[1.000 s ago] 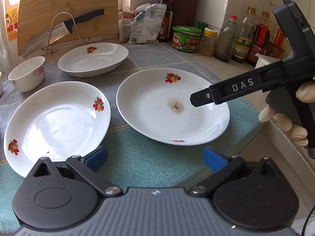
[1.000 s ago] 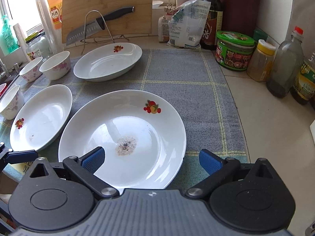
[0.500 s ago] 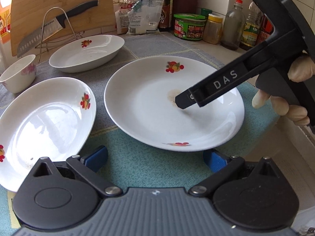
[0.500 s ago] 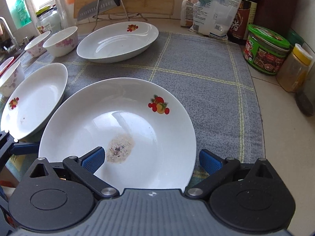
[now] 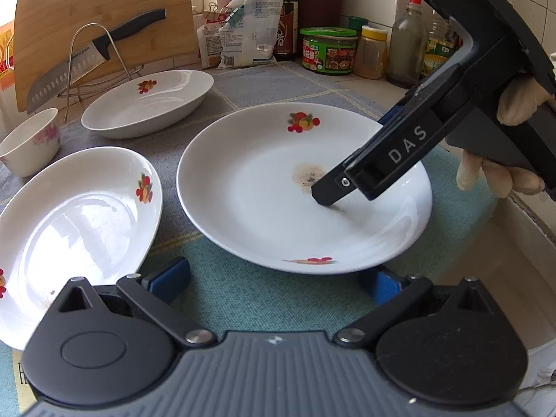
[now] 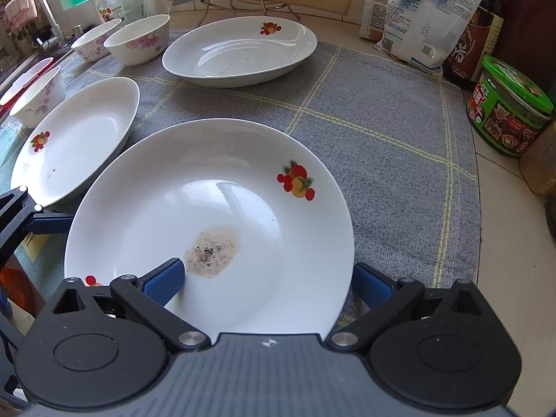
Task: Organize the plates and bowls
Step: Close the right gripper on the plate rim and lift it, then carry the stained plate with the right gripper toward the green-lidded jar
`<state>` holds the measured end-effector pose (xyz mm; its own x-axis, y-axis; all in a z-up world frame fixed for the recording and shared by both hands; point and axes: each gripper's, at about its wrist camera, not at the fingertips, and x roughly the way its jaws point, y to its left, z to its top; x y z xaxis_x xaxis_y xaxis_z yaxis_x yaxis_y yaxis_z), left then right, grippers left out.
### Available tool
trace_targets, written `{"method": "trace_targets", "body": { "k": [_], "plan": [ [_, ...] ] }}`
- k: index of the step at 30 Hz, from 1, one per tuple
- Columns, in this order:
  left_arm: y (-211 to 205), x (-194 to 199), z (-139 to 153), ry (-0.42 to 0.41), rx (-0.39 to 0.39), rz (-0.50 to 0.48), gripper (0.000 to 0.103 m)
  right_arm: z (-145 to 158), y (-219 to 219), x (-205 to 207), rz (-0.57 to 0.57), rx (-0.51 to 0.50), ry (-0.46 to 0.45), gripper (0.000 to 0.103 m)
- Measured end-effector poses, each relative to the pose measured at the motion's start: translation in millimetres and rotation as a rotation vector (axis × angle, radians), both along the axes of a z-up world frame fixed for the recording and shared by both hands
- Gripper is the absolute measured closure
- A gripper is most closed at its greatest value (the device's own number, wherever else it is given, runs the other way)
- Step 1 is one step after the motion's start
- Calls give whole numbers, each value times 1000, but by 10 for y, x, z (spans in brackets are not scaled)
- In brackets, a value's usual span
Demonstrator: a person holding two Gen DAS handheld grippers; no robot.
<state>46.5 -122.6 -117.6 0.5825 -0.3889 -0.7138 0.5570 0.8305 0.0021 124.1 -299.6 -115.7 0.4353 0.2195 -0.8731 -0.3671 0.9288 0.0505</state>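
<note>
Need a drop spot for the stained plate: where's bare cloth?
Bare grey cloth lies between the stained plate, the far oval dish and the green tub. The left is crowded: another oval dish, then bowls.

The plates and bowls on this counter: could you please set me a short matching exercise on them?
Things:
1. stained plate
2. knife
3. green-lidded jar
4. pink-flowered bowl

Descriptions:
a. on the wire rack against the cutting board
b. far left, beside another bowl
c. straddled by the open right claw
d. off the cloth, at the right

Pairs: 1-c, 2-a, 3-d, 4-b
</note>
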Motion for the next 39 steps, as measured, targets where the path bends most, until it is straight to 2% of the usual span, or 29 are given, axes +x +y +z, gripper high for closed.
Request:
{"method": "trace_targets", "body": {
  "k": [11, 21, 26, 39],
  "plan": [
    [9, -27, -12, -30, -8, -13, 0, -4, -37, 15, 90, 10, -6, 0],
    [1, -37, -24, -70, 1, -77, 0, 31, -166, 231, 222, 173, 43, 0],
    [-18, -42, -15, -92, 17, -110, 1, 29, -173, 352, 263, 210, 75, 0],
    [-7, 3, 15, -65, 4, -173, 5, 18, -208, 452, 304, 249, 121, 0]
  ]
}}
